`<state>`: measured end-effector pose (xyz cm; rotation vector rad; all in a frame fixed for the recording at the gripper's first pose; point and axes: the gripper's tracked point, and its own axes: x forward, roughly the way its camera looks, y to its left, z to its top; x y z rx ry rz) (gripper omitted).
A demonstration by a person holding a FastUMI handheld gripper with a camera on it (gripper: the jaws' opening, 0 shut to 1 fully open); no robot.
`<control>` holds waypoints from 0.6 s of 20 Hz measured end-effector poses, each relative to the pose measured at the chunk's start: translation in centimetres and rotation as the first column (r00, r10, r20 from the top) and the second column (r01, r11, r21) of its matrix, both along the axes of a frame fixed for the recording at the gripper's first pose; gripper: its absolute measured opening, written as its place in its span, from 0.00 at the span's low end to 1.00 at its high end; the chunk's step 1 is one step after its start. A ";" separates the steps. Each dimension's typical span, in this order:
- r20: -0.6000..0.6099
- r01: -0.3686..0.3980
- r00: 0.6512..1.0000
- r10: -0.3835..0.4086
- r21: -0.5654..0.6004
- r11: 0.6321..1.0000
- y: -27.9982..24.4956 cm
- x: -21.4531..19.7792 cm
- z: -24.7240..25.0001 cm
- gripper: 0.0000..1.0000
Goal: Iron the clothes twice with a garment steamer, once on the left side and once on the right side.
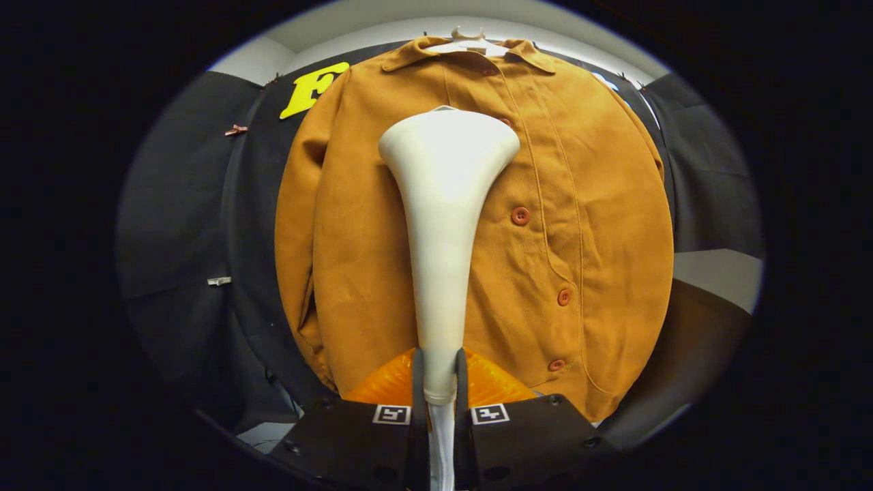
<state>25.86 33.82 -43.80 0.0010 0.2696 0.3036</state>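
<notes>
A mustard-brown buttoned jacket (586, 225) hangs on a white hanger (468, 41) against the booth's black wall. My gripper (440, 372) is shut on the narrow handle of a white garment steamer (443, 204). The steamer rises straight ahead from between the fingers. Its wide head sits over the jacket's upper chest, just left of the button row, below the collar. Whether the head touches the cloth is unclear. Several reddish buttons (520, 215) run down the jacket's front to the right of the steamer.
An orange translucent object (382, 389) lies just beyond the fingers, under the jacket's hem. Black cloth (184, 225) covers the wall on both sides. A pale surface (716, 273) shows to the right of the jacket.
</notes>
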 end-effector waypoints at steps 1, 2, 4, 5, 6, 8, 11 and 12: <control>0.003 0.011 1.000 -0.011 -0.003 1.000 -0.2 0.0 -0.1 0.17; 0.002 0.021 1.000 -0.021 -0.013 1.000 -0.2 0.0 -0.1 0.17; -0.019 0.044 0.999 -0.045 -0.022 0.999 -0.2 -0.1 -0.3 0.17; -0.022 0.055 0.998 -0.055 -0.011 0.998 -0.2 0.1 -0.1 0.17; -0.029 0.063 0.998 -0.063 -0.012 0.998 -0.1 0.2 -0.3 0.18; -0.040 0.081 0.996 -0.081 -0.011 0.997 0.0 0.3 -0.4 0.19; -0.026 0.098 0.995 -0.098 -0.015 0.995 0.3 0.4 -0.5 0.21; -0.024 0.104 0.994 -0.104 -0.009 0.995 0.2 0.5 -0.5 0.26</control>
